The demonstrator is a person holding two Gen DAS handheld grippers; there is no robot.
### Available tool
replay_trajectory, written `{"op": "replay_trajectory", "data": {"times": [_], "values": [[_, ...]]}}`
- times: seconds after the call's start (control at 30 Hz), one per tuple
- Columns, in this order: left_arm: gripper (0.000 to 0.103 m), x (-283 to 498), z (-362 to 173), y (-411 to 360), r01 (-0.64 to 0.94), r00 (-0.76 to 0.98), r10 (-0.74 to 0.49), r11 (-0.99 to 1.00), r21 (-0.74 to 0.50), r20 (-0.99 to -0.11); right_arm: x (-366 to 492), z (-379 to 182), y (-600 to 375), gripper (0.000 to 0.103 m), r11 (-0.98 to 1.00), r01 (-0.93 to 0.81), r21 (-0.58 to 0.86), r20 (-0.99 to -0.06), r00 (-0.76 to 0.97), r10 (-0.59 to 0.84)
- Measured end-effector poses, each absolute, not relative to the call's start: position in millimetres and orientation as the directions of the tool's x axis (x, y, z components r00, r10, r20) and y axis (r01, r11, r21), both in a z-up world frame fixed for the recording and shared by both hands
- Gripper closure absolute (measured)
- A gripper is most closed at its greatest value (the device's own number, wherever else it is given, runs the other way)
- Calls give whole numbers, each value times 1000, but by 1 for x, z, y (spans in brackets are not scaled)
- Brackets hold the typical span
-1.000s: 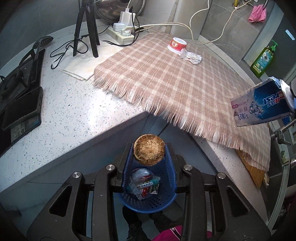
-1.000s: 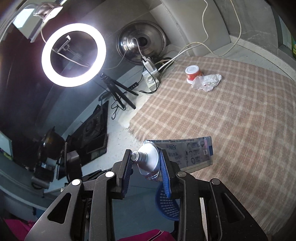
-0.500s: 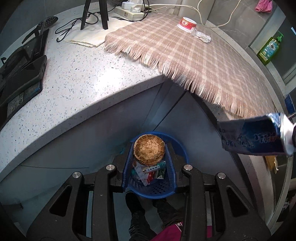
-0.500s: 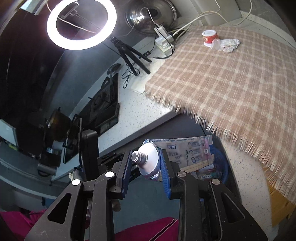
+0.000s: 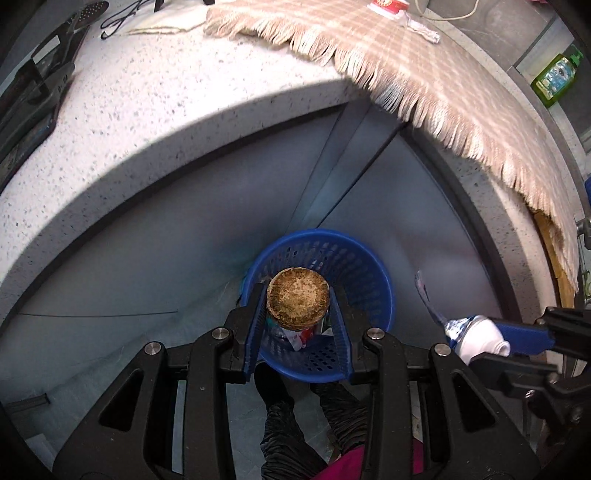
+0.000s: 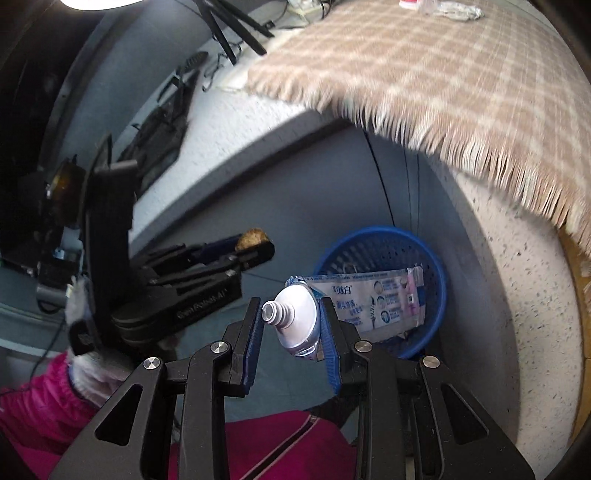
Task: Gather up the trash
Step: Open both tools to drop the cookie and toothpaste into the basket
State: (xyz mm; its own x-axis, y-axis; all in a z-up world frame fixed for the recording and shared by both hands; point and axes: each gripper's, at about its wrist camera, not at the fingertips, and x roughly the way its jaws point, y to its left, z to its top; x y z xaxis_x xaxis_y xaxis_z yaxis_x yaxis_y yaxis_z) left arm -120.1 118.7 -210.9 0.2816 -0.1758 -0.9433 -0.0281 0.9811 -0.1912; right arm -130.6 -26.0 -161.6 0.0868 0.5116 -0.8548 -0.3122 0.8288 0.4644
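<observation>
Above one basket [image 5: 373,275]: two tools, one cake [image 5: 297,297], one tube [image 6: 354,301].

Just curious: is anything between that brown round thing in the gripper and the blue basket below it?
Nothing in the left wrist view: the brown disc hangs over the open basket, only trash inside beneath it.

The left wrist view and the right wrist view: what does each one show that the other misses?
Only the left wrist view shows the green bottle at the far right, the wrappers lying inside the basket, and the round flat face of the brown crusty disc between the left gripper jaws.

Only the right wrist view shows the printed side of the toothpaste tube, the white glove with the pink sleeve, and the tripod legs.

Both show the blue basket, the plaid cloth, the speckled counter and the right gripper.
</observation>
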Motion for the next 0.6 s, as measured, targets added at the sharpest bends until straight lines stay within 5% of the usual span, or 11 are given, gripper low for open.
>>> {"op": "replay_trajectory", "data": {"times": [0.6], "values": [[69, -102, -231, 94, 4, 237, -160, 986, -164, -958, -124, -213, -18, 72, 865, -318, 388, -907, 37, 420]]}}
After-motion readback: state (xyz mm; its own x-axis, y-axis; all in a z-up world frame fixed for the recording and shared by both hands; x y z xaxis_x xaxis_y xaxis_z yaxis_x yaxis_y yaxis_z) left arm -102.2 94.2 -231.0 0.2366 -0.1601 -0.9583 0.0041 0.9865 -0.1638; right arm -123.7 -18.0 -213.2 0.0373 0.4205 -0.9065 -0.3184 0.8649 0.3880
